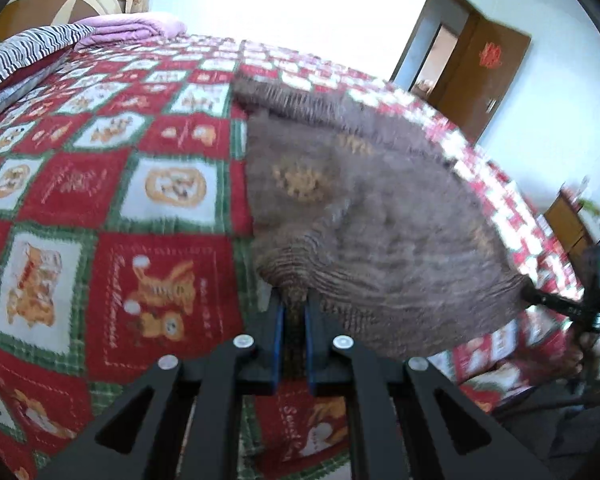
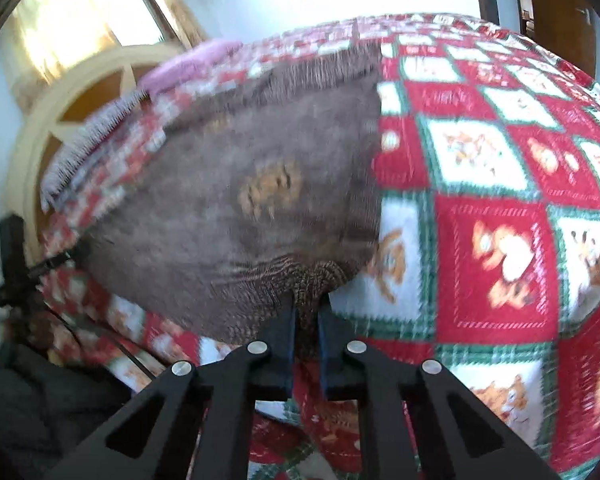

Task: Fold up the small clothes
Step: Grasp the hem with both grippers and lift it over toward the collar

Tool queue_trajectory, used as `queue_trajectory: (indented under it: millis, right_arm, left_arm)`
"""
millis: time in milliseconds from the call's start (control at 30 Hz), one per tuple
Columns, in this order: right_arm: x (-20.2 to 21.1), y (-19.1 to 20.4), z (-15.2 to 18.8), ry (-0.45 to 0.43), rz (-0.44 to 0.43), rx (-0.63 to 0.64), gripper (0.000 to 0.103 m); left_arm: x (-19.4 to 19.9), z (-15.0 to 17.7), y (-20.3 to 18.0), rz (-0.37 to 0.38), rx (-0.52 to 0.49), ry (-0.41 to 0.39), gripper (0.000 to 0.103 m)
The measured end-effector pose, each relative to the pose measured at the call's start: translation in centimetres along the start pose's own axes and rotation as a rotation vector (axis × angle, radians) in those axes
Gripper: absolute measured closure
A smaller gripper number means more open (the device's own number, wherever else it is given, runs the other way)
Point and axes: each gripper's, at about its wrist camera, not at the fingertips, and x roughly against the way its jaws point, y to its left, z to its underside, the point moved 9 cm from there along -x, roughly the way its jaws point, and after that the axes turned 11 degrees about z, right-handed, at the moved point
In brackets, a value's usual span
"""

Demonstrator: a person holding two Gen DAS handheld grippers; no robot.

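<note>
The left gripper [image 1: 294,306] is clamped on one ribbed hem corner of the brown knitted sweater [image 1: 364,204]; the right gripper [image 2: 308,306] pinches the other corner; the garment fills mid-frame above the teddy-bear quilt [image 1: 100,168].

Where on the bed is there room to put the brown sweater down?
The checked blanket lies bare left of the brown sweater, up to the striped quilt and purple blanket. It is bare right of it too. The left gripper and right gripper hold it.
</note>
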Motion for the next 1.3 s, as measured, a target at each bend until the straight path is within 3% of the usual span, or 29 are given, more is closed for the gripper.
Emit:
queue_trajectory:
  millis: [167,400,600,733,1067,1300]
  right_arm:
    - [5.0,1.3,-2.7,-0.128,-0.119,0.003,0.095]
    - [9.3,0.8,-4.6,-0.221,-0.254,-0.079,0.095]
    - [7.1,-0.3,-4.4,-0.176,-0.223,-0.114,0.095]
    - [6.9,-0.1,-5.3,-0.193,-0.223,-0.102,0.095]
    - [7.0,0.0,-12.3,-0.306,-0.196,-0.075,0.095]
    - [6.4,-0.3,-17.2,-0.352,-0.178,-0.083,0.095]
  left_arm:
    - [2.0,-1.8,-2.1,0.133,0.01,-0.063,0.094]
    - [3.4,-3.0,-4.2,0.166,-0.077,-0.117,0.094]
    - [3.2,-3.6,-1.8,0.185,0.015,-0.128,0.094]
    - [3.0,-5.5,-0.8,0.211,0.069,-0.16,0.094]
    - [2.4,-11.9,-1.0,0.194,0.022,-0.241,0.094]
    - [0.5,-16.9,-1.0,0.143,-0.022,-0.263,0.094]
